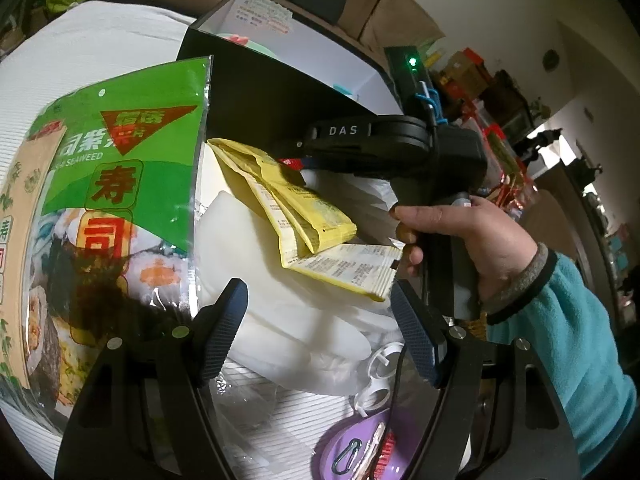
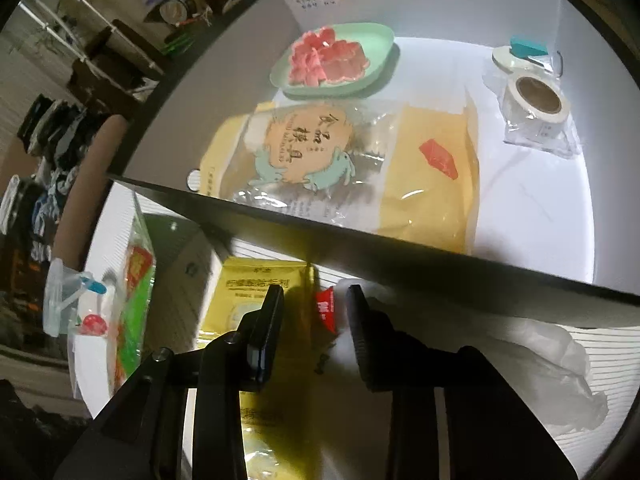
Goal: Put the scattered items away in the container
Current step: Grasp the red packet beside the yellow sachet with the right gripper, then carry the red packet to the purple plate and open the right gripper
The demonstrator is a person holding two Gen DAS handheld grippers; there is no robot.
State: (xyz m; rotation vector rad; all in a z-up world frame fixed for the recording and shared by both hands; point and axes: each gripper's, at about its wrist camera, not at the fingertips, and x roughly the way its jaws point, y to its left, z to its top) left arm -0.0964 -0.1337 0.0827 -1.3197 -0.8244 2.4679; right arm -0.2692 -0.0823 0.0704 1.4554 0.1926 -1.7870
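The right gripper (image 2: 314,312) hangs part-open over the yellow sachets (image 2: 256,292) — lined up to pinch one, I think. Beyond its tips sits the box (image 2: 360,232). The left gripper (image 1: 320,320) waits wide, empty — seaweed packet (image 1: 120,184) to its left.

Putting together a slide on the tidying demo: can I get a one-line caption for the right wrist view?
Right gripper, jaws apart, poised over yellow packets beside the box.

Surface: white ribbed table (image 1: 112,40) | On it: black box (image 1: 256,92); seaweed packet (image 1: 100,216); yellow packets (image 1: 296,204); white plastic bags (image 1: 280,320); purple dish (image 1: 352,448).
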